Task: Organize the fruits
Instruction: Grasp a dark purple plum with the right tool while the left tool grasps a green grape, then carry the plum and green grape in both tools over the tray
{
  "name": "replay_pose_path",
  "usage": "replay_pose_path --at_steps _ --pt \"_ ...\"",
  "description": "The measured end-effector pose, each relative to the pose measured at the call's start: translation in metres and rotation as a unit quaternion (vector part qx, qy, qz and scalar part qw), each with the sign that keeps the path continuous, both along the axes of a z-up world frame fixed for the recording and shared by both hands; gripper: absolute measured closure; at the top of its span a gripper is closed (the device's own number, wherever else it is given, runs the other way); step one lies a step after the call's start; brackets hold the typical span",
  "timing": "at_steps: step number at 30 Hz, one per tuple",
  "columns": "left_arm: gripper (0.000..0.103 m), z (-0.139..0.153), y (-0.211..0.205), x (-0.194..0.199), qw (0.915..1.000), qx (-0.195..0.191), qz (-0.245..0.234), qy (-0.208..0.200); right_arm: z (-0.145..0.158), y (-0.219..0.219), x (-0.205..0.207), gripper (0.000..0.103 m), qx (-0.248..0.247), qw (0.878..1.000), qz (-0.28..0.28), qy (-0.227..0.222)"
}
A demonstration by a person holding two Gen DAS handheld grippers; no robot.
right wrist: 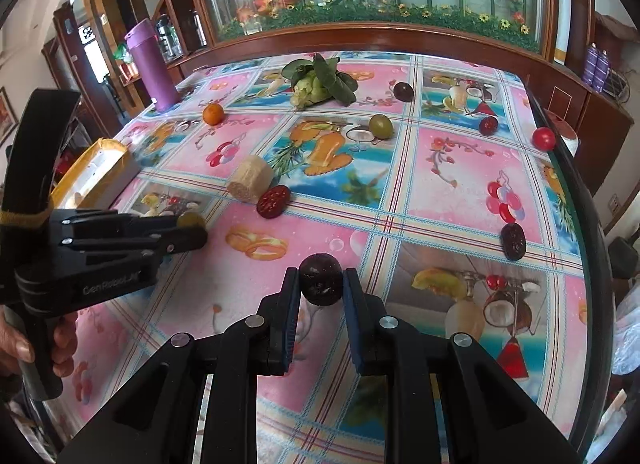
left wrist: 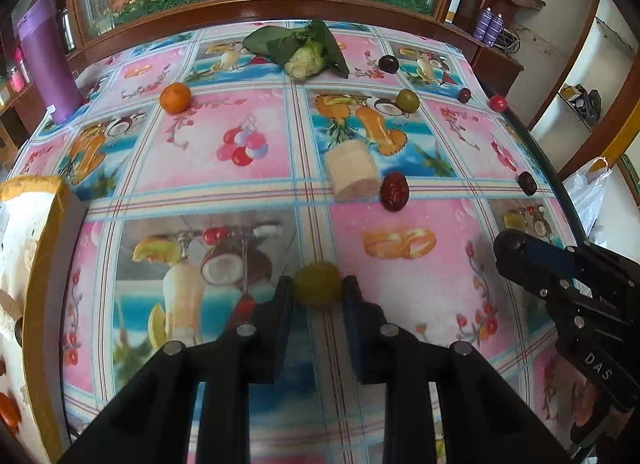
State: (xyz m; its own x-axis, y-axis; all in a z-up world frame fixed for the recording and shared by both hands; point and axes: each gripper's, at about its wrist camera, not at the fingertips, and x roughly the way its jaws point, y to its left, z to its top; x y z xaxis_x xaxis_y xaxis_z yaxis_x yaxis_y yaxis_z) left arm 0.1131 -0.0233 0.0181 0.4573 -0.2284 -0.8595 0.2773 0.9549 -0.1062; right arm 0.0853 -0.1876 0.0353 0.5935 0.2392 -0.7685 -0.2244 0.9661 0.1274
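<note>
A home dining room

A table [right wrist: 440,192] under a fruit-print cloth stood against a wooden cabinet [right wrist: 360,34] with painted glass doors; a purple flask [right wrist: 150,64] sat at the table's far left corner.

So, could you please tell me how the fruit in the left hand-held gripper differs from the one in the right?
The fruit in the left hand-held gripper is a green plum, smooth and yellowish; the right hand-held gripper holds a dark fruit, nearly black, with a rough, speckled skin. Both are small and round, and each is pinched between shut jaws just above the tablecloth.
</note>
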Motion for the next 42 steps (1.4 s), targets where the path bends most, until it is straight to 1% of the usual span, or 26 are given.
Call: replay_pose_path --at_steps 5,13,19,30,35,42 --pt "0.076 0.007 0.018 -0.029 0.9997 -0.019 0.012 0.001 0.001 0.010 -0.017 0.082 -0.007 1.000 0.003 0.003" --pt "0.075 0.020 0.048 -0.066 0.9993 -0.028 0.022 -0.011 -0.003 0.039 -0.042 0.082 -0.009 1.000 0.016 0.017" --pt "0.075 0.029 0.085 -0.085 0.9985 -0.033 0.040 -0.015 0.000 0.071 -0.048 0.082 -0.004 0.999 0.029 0.021" --pt "0.075 0.042 0.167 -0.102 0.9939 -0.034 0.100 -0.033 0.018 0.143 -0.046 0.082 -0.007 0.997 0.080 0.001" --pt "0.075 0.044 0.204 -0.106 0.9900 -0.038 0.131 -0.035 0.022 0.175 -0.039 0.082 -0.003 0.995 0.103 -0.002" --pt "0.075 0.048 0.252 -0.105 0.9833 -0.033 0.174 -0.042 0.034 0.223 -0.026 0.082 -0.003 0.990 0.143 -0.015"
